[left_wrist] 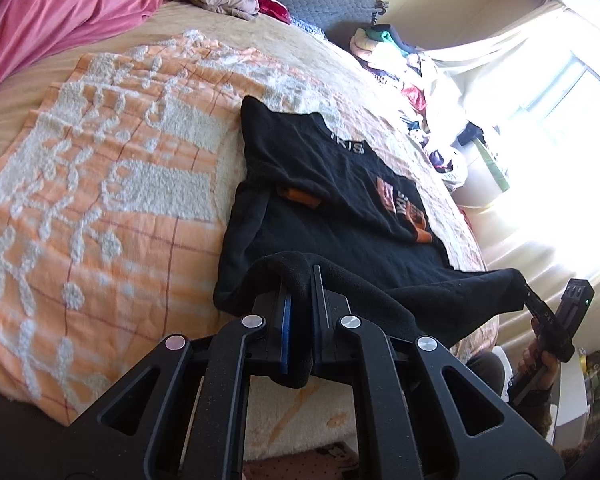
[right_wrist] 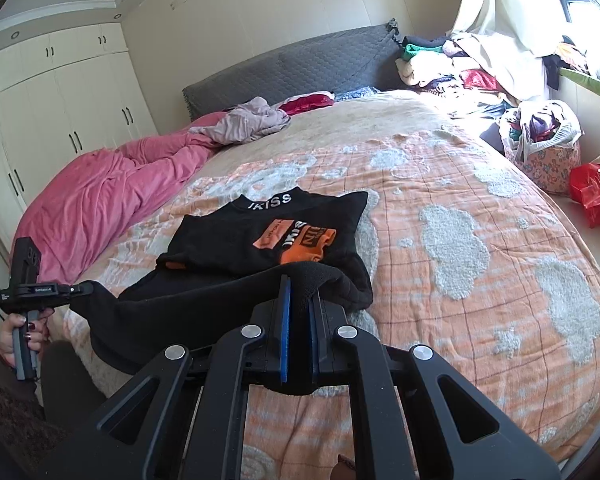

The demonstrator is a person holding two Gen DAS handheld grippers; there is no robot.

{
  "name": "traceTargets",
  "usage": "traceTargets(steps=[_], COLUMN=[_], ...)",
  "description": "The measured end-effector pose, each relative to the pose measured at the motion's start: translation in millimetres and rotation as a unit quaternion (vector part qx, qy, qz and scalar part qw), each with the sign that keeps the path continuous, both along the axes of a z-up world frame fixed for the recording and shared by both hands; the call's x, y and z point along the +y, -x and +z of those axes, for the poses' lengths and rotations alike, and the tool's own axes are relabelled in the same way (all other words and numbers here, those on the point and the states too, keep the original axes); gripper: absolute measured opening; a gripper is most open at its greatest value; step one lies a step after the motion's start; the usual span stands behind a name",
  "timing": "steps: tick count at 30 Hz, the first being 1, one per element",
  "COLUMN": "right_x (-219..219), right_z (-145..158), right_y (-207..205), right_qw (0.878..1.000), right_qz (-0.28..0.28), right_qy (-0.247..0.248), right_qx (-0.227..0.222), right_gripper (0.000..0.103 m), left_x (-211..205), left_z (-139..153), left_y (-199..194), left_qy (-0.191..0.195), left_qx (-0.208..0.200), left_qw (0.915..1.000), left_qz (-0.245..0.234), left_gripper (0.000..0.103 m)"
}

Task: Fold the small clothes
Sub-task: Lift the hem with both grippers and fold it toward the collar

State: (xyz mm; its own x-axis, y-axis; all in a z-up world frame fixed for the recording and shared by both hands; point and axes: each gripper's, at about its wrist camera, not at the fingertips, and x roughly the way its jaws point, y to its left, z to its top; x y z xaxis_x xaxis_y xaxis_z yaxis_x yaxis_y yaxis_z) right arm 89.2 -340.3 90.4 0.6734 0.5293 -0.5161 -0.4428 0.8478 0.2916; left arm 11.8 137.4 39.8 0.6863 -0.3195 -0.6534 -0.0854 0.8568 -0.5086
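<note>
A small black shirt [left_wrist: 320,184] with an orange print and white letters at the collar lies on the orange and white blanket [left_wrist: 100,200]; it also shows in the right wrist view [right_wrist: 276,236]. Its sides are folded in. My left gripper [left_wrist: 300,280] is shut on one bottom corner of the shirt. My right gripper [right_wrist: 298,288] is shut on the other bottom corner. The hem hangs stretched between them, lifted above the bed's near edge. The right gripper shows in the left wrist view [left_wrist: 530,300], the left gripper in the right wrist view [right_wrist: 86,288].
A pink quilt [right_wrist: 100,192] and loose clothes [right_wrist: 248,120] lie at the bed's far side by the grey headboard [right_wrist: 300,64]. A clothes pile [right_wrist: 460,68], a bag of clothes [right_wrist: 540,140] and a red bag [right_wrist: 592,192] sit by the window. White wardrobes [right_wrist: 60,100] stand left.
</note>
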Motion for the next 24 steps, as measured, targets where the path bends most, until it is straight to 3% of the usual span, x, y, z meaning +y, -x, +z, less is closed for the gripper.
traceTargets(steps=[13,24], right_x=[11,26], right_z=[14,23], right_y=[-48,-102], right_qw=[1.0,0.999], right_qz=[-0.022,-0.039], right_qy=[-0.011,-0.02], right_qx=[-0.002,0.005], right_gripper=[0.006,0.006], left_x=[8,25], left_z=[22,34], left_y=[-45,-90], left_qy=[-0.017,-0.008], left_qx=[-0.039,-0.057], left_qw=[0.9989,0.997], left_qz=[0.021,0.051], left_gripper=[0.002,0.002])
